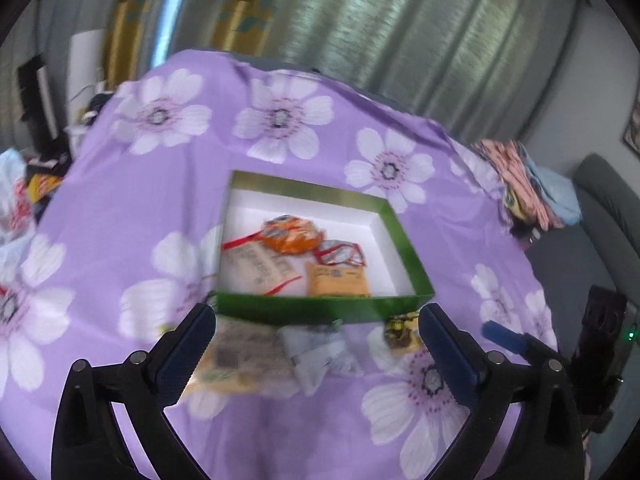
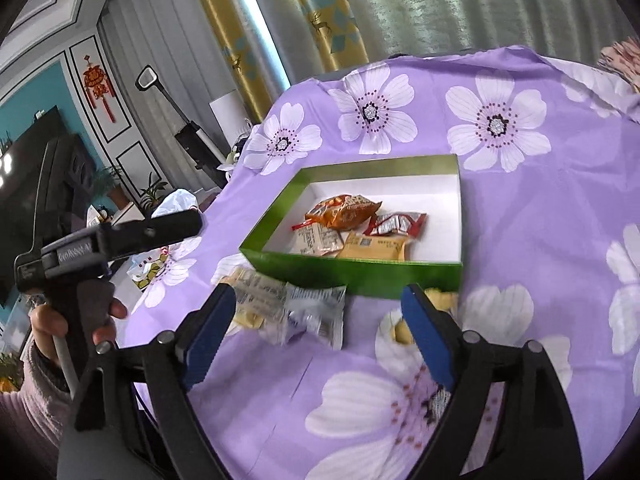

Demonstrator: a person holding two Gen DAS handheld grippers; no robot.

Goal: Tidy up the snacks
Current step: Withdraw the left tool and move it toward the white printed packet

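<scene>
Nearest the right gripper (image 2: 320, 320), a silver snack packet (image 2: 316, 312) and a pale packet (image 2: 256, 292) lie on the purple flowered cloth (image 2: 520, 208) covering the surface, with a yellow packet (image 2: 440, 300) just beside its right finger. Its jaws are spread wide and empty; so are those of the left gripper (image 1: 318, 334). Beyond the packets, the green box (image 2: 348, 276) holds an orange packet (image 2: 344, 210), a red packet (image 2: 396, 224) and two tan ones. Curtains (image 2: 400, 12) hang behind.
</scene>
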